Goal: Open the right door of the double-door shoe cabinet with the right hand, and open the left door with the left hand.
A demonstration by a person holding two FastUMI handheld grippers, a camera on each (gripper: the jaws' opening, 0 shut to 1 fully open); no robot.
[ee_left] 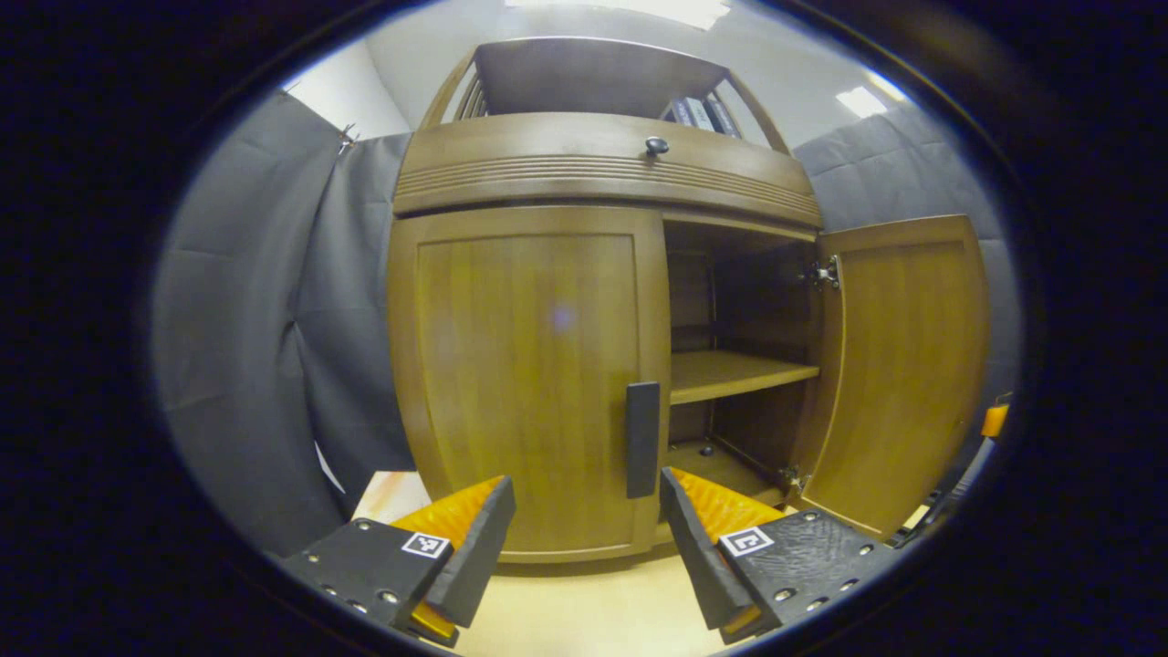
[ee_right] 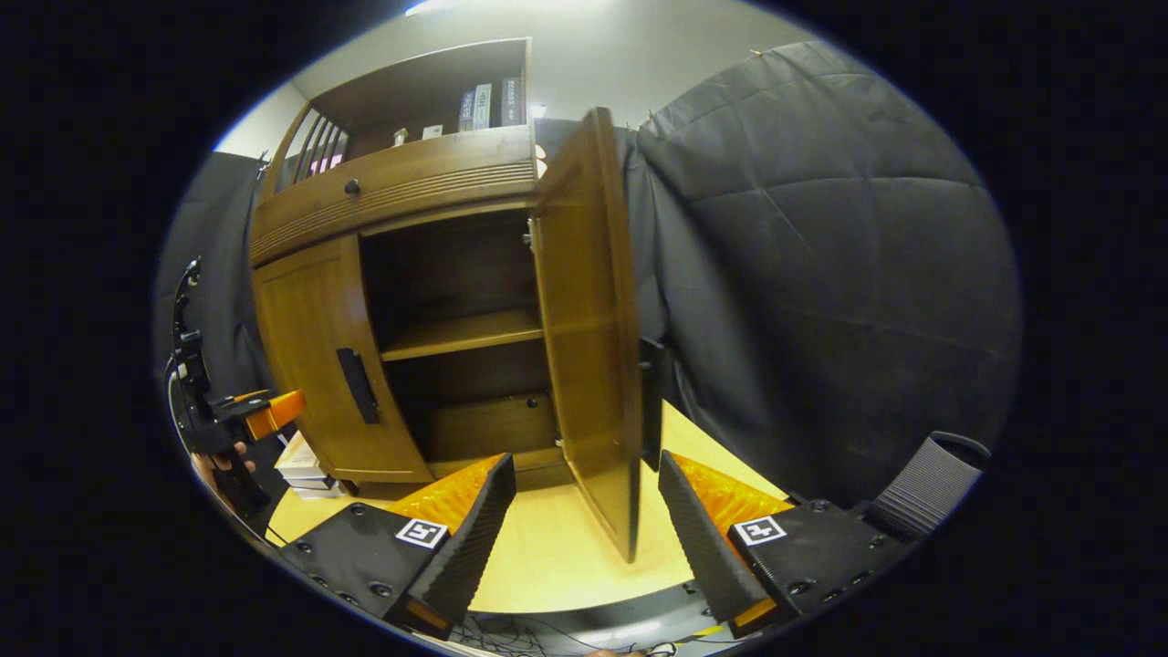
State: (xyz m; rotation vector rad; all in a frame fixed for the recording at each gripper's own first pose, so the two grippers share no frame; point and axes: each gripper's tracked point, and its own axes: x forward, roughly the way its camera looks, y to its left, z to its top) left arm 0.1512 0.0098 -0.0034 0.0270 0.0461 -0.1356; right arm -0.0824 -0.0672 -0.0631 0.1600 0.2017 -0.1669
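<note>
My left claw (ee_left: pixel 586 529) hangs released just short of the closed left door's handle (ee_left: pixel 642 439), at lower centre of the left gripper view. My right claw (ee_right: pixel 584 520) is released too, straddling the open right door (ee_right: pixel 589 319) without touching. If I close off-centre on that slim handle, I expect a slip, or a finger jamming against the left door (ee_left: pixel 529 365).

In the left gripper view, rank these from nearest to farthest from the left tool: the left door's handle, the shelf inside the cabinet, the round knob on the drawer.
1. The left door's handle, just ahead of the left tool, on the closed door's right edge.
2. The shelf, inside the open right half.
3. The round knob, high up on the drawer front.
</note>
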